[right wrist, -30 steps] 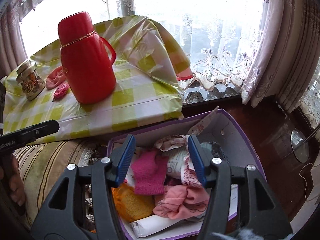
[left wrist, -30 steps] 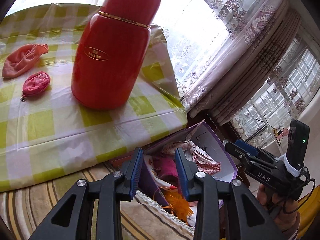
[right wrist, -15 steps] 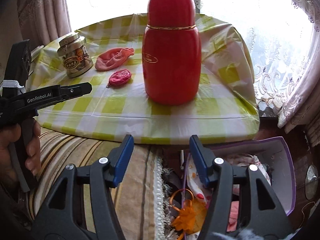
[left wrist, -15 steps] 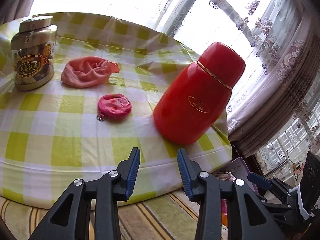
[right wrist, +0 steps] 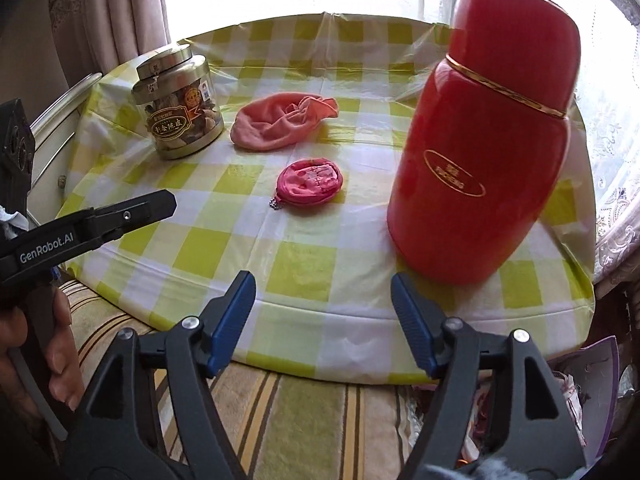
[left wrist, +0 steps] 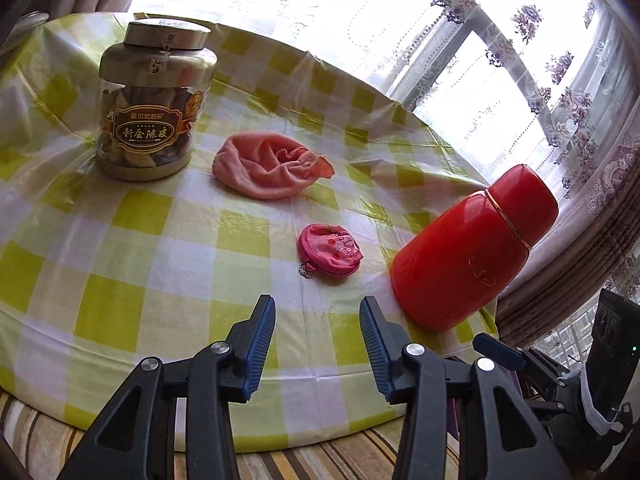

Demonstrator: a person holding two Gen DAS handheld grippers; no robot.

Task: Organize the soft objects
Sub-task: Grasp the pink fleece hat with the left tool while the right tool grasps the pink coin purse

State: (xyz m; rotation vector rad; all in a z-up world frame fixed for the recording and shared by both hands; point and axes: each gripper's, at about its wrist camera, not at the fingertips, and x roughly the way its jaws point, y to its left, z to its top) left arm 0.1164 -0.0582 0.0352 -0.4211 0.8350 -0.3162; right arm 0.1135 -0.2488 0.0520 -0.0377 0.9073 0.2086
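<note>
My left gripper (left wrist: 316, 312) and right gripper (right wrist: 322, 288) both empty, jaws just widening, over the checked tablecloth (right wrist: 304, 268), pink coin purse (right wrist: 311, 185) ahead, pink cloth (right wrist: 280, 126) beyond, red flask (right wrist: 492, 140) upright

Strong daylight pours in from the lace-curtained window (left wrist: 460, 40) behind the table, and its panes are blown out to plain white in both views. The glossy yellow-and-white checked plastic tablecloth (right wrist: 304, 236) throws back pale glare in streaks near its far edge. The tall shiny red flask (right wrist: 484, 152) carries soft highlights and a faint shadow towards the camera. Fisheye distortion bends the window frame and darkens the corners; the centre is sharp, the edges softer.
</note>
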